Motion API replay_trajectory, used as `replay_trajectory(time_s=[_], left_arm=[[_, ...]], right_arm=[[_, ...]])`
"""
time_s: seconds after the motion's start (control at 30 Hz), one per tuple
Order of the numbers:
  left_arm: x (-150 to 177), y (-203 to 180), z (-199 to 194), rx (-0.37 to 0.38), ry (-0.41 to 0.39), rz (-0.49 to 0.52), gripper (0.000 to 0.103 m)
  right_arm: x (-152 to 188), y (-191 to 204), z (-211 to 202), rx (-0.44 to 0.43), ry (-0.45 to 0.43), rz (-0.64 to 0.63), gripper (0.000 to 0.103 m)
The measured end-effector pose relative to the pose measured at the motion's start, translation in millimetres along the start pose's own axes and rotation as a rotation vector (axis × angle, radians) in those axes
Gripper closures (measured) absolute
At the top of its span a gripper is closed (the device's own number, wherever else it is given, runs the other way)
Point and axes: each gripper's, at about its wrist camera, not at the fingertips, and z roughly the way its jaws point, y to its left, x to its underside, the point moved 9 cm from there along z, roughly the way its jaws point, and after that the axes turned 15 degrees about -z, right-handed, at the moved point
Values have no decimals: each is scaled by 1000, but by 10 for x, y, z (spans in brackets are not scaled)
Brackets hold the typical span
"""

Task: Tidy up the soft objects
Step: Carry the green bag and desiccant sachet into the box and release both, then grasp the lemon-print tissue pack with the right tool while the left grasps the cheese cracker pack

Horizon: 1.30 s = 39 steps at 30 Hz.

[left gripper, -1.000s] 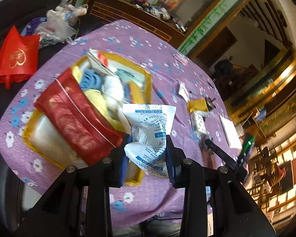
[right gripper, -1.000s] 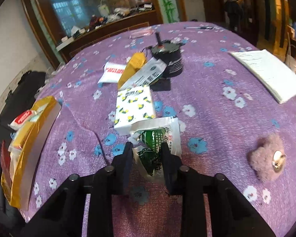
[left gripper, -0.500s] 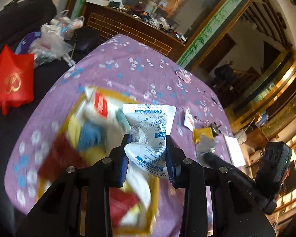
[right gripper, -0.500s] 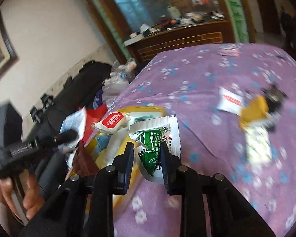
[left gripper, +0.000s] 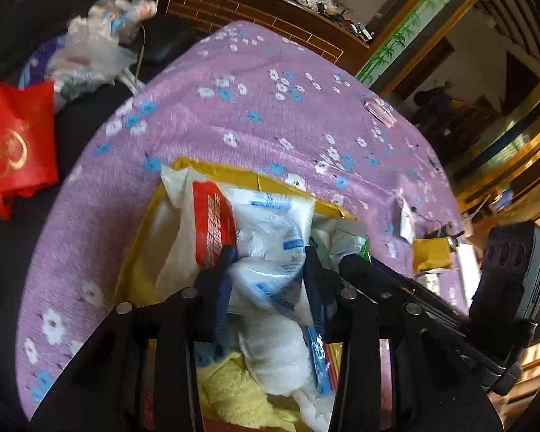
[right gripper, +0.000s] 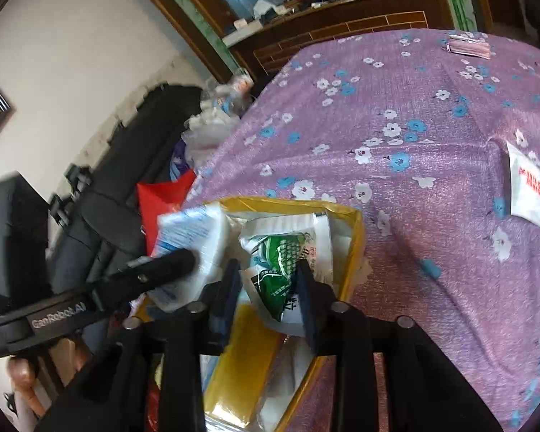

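A yellow box (left gripper: 327,208) on the purple flowered tablecloth (left gripper: 234,118) holds soft packets and cloths. My left gripper (left gripper: 268,252) hangs over it, jaws opening. Between them a white-and-blue packet (left gripper: 273,230) sags onto a red-labelled white packet (left gripper: 212,223). My right gripper (right gripper: 268,266) is over the same box (right gripper: 356,237), jaws opening too, with a green-and-white packet (right gripper: 280,252) loose between them. Each wrist view shows the other gripper close beside it.
A yellow cloth (left gripper: 234,388) and a white cloth (left gripper: 280,356) lie in the box. On the table sit a yellow packet (left gripper: 432,255), a white sachet (right gripper: 529,190) and a pink packet (right gripper: 468,48). A red bag (left gripper: 14,151) and plastic bags (left gripper: 90,54) lie beyond the table's edge.
Both grippers carried their packets across the table to the yellow box. Their jaws have widened and the packets now sag into the box.
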Motion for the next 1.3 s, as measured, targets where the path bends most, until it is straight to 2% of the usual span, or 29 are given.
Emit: replay_trajectory(time_s=[0.03, 0.07, 0.13, 0.23, 0.33, 0.37, 0.47, 0.63, 0.77, 1.0, 1.1, 1.13, 1.2, 1.27, 1.3], left_arm=[[9, -1, -23, 32, 3, -7, 52], [18, -5, -63, 65, -1, -12, 42], [39, 12, -180, 96, -14, -45, 42], [103, -79, -480, 123, -65, -45, 42], [321, -174, -815, 101, -151, -2, 40], [448, -221, -890, 95, -162, 15, 36], [855, -366, -940, 114, -119, 25, 34], [1486, -676, -809, 143, -9, 44, 34], [1709, -900, -787, 138, -22, 84, 34], [1862, -1165, -487, 134, 40, 144, 34], [1808, -1174, -323, 147, 91, 88, 34], [1783, -1189, -292, 163, 89, 94, 34], [1721, -1141, -221, 136, 66, 82, 34], [1668, -1104, -112, 128, 82, 51, 34], [1659, -1103, -63, 132, 100, 45, 34]], right_arm=[[-3, 31, -39, -22, -26, 1, 52], [-8, 48, -91, -15, -54, -14, 45], [3, 73, -182, 14, -76, -21, 44], [13, 196, -425, -38, -118, -16, 44], [191, 246, -774, -43, -155, -35, 43], [291, 239, -871, -44, -150, -36, 42], [592, 118, -1075, -34, -123, 3, 42], [973, -157, -1490, 36, -112, 61, 42], [1153, -441, -1780, 123, -113, 92, 41], [1159, -1136, -1870, 190, -138, 214, 41], [1052, -1461, -1767, 213, -121, 272, 41], [977, -1547, -1715, 240, -118, 258, 41], [928, -1678, -1556, 300, -67, 231, 41], [924, -1726, -1355, 284, -18, 226, 41], [910, -1736, -1339, 316, -19, 210, 40]])
